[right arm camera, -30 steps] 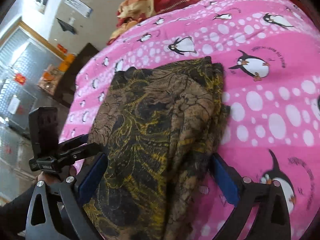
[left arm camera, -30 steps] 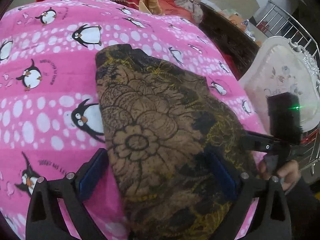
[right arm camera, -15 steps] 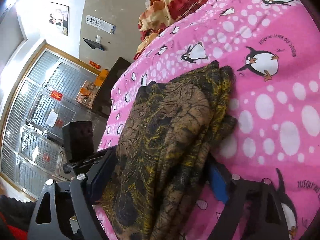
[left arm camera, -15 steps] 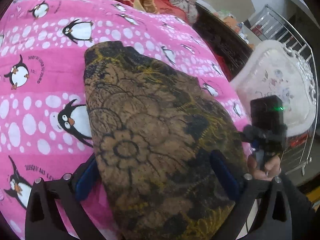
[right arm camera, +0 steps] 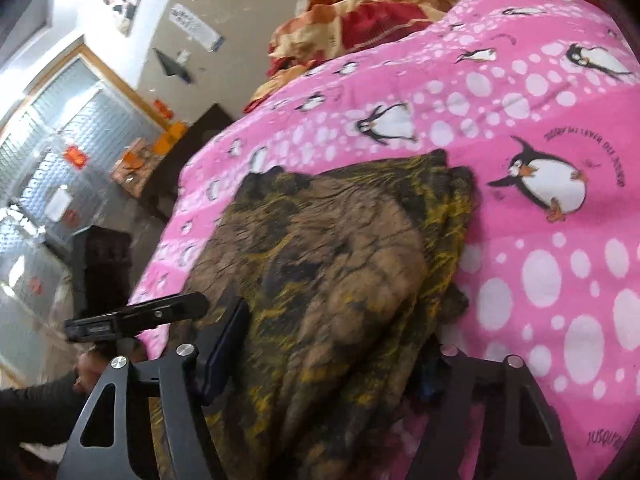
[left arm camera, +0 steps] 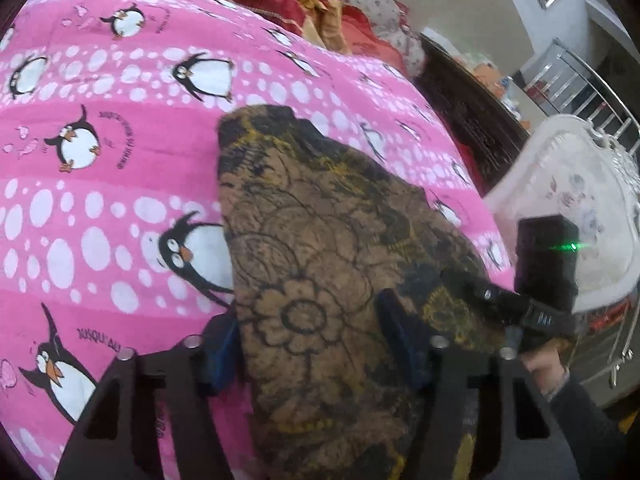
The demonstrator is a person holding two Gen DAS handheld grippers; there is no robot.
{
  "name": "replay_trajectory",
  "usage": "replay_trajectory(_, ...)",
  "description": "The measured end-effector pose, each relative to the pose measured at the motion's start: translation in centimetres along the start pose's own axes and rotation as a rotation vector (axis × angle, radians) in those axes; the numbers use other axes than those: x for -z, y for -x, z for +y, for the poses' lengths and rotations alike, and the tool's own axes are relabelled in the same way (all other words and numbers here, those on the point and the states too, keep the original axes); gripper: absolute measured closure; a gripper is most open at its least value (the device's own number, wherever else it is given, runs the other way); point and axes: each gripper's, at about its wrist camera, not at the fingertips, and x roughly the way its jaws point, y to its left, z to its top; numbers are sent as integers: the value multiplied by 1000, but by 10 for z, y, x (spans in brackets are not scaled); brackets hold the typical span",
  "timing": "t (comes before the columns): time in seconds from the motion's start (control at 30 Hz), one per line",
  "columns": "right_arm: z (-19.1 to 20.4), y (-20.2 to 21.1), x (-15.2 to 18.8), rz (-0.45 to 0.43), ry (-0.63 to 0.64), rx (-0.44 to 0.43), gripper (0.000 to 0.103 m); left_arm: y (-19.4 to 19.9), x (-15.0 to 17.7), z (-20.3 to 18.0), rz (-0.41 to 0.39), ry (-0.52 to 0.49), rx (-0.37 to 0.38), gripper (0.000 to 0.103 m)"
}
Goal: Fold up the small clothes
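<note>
Left wrist view: pink penguin-print blanket (left arm camera: 100,200) at left, covering the bed. Folded brown floral garment (left arm camera: 320,260) lying on it, long axis running away from camera, near end between the fingers of the left gripper (left arm camera: 316,344). Jaws have just been closing; left blue pad (left arm camera: 222,354) against the garment's left edge, right pad (left arm camera: 400,336) pressed into the cloth top. Looks clamped on the near left portion of the fold. Further right: right gripper's body (left arm camera: 544,280) with green LED, held by a hand (left arm camera: 544,364), at the garment's right edge. White ornate headboard (left arm camera: 580,208) behind.

Right wrist view: left gripper's body (right arm camera: 136,316) at far left, hand under it. Same garment (right arm camera: 328,264) centre, near end between the fingers of the right gripper (right arm camera: 332,356). Jaws have just been closing; left pad (right arm camera: 226,348) touching the cloth's left side, right pad buried under the folded edge, contact there unclear. Blanket (right arm camera: 540,280) to the right. Red-and-gold bedding (right arm camera: 372,16) heaped at the far end.
</note>
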Motion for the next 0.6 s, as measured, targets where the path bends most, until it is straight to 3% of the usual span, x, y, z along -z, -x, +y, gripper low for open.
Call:
replay_trajectory(0.07,5,-1,2,1,26,41,29,-1,3,-5,-11,-32,-51,51)
replay_trajectory(0.27,15,-4,5,6,82,151,22,-10,17,-31,-58,-169,-235,49)
replay_trajectory(0.37,21,-6,5,6,111,255,2,-9,17,-29,-59,-165,-232,48)
replay_trajectory(0.6,15,-5,4,9,97,237,1,-9,17,-26,-68,-151,-205,47)
